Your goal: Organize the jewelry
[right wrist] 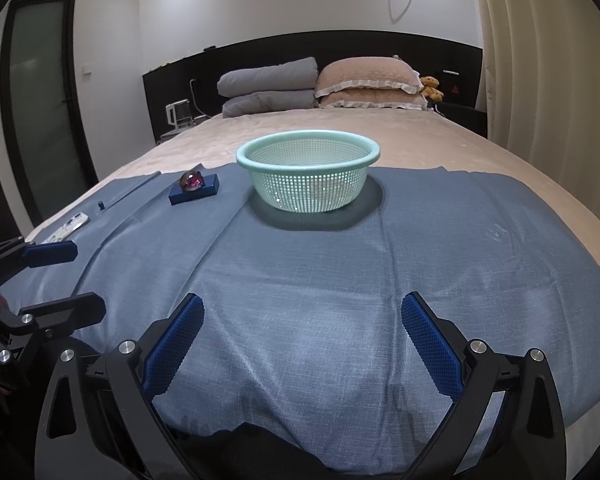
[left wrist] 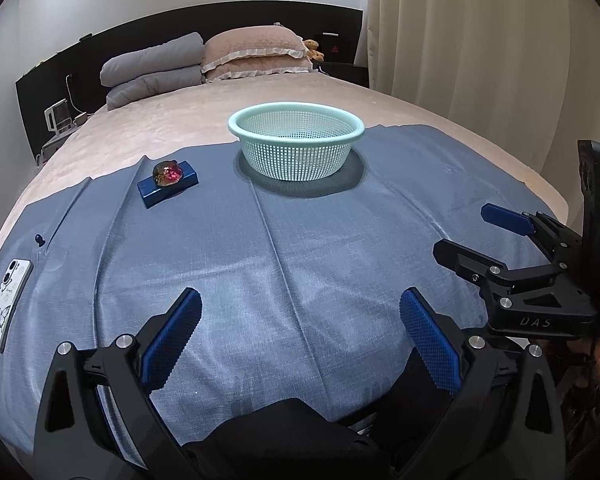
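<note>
A mint-green mesh basket [left wrist: 296, 146] [right wrist: 308, 170] stands on a blue cloth [left wrist: 300, 248] [right wrist: 340, 264] spread over the bed. Left of it lies a dark blue flat box [left wrist: 168, 186] [right wrist: 196, 193] with a glassy red-green jewel piece [left wrist: 167, 173] [right wrist: 192, 180] on top. My left gripper [left wrist: 300, 312] is open and empty over the near cloth; it also shows at the left edge of the right wrist view [right wrist: 70, 278]. My right gripper [right wrist: 303, 316] is open and empty, also seen at the right of the left wrist view [left wrist: 464, 234].
A phone in a butterfly case [left wrist: 8, 304] [right wrist: 70, 227] lies at the cloth's left edge, with a small dark knob-like item [left wrist: 39, 239] [right wrist: 101, 204] beside it. Pillows [left wrist: 256, 56], a folded grey quilt [left wrist: 152, 70] and a teddy bear [right wrist: 431, 88] sit at the headboard. Curtains [left wrist: 480, 40] hang on the right.
</note>
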`<state>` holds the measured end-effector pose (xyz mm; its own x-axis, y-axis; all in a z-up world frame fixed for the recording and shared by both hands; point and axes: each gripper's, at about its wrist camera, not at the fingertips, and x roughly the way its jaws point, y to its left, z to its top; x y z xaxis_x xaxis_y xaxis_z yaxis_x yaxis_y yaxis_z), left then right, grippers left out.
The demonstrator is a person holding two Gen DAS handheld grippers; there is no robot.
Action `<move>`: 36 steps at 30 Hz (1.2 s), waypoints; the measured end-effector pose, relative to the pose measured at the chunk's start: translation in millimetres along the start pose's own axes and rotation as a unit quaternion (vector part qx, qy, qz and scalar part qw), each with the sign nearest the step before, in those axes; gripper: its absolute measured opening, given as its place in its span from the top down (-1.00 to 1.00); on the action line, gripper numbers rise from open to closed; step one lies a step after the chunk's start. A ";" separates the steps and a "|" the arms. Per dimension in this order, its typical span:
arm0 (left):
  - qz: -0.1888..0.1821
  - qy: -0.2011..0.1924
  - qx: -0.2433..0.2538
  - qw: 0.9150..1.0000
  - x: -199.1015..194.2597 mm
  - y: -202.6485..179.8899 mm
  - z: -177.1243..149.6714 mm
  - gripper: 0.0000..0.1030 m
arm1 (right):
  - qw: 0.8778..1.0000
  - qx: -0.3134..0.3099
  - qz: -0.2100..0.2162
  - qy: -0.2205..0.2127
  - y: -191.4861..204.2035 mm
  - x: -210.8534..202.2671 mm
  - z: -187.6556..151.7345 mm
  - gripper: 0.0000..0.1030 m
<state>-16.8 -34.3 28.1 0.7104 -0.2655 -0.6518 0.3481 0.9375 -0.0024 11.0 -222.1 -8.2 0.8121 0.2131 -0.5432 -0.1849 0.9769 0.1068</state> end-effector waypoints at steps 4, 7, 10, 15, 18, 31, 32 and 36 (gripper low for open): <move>-0.005 -0.001 -0.002 1.000 0.4 0.7 -0.3 -0.89 | 1.000 0.000 0.002 0.001 0.0 0.4 -0.1 -0.84; -0.008 -0.001 -0.003 1.000 0.9 0.8 -0.6 -0.89 | 1.000 0.000 0.001 0.002 0.6 1.0 0.3 -0.84; -0.009 -0.001 -0.003 1.000 1.1 0.8 -0.5 -0.89 | 1.000 -0.002 0.002 0.003 1.4 1.9 0.5 -0.84; -0.007 -0.001 -0.004 1.000 1.1 1.0 -0.9 -0.89 | 1.000 -0.006 0.001 0.006 3.4 3.2 0.3 -0.84; -0.004 -0.003 -0.001 1.000 -0.3 -0.7 -1.6 -0.89 | 1.000 -0.007 0.000 0.006 4.5 4.0 0.9 -0.84; -0.008 0.000 -0.001 1.000 0.4 -0.8 -1.6 -0.89 | 1.000 -0.002 0.006 0.006 0.5 3.6 -0.2 -0.84; -0.007 0.000 0.000 1.000 0.6 -0.7 -1.5 -0.89 | 1.000 -0.002 0.006 0.006 -0.1 3.6 -0.3 -0.84; -0.010 0.000 0.000 1.000 1.7 -0.7 -1.4 -0.89 | 1.000 -0.002 0.007 0.007 -0.1 3.7 -0.4 -0.84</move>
<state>-16.7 -35.1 26.0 0.7032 -0.2843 -0.6517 0.3624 0.9319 -0.0154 13.8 -221.4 -10.5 0.8019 0.2274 -0.5524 -0.1990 0.9736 0.1118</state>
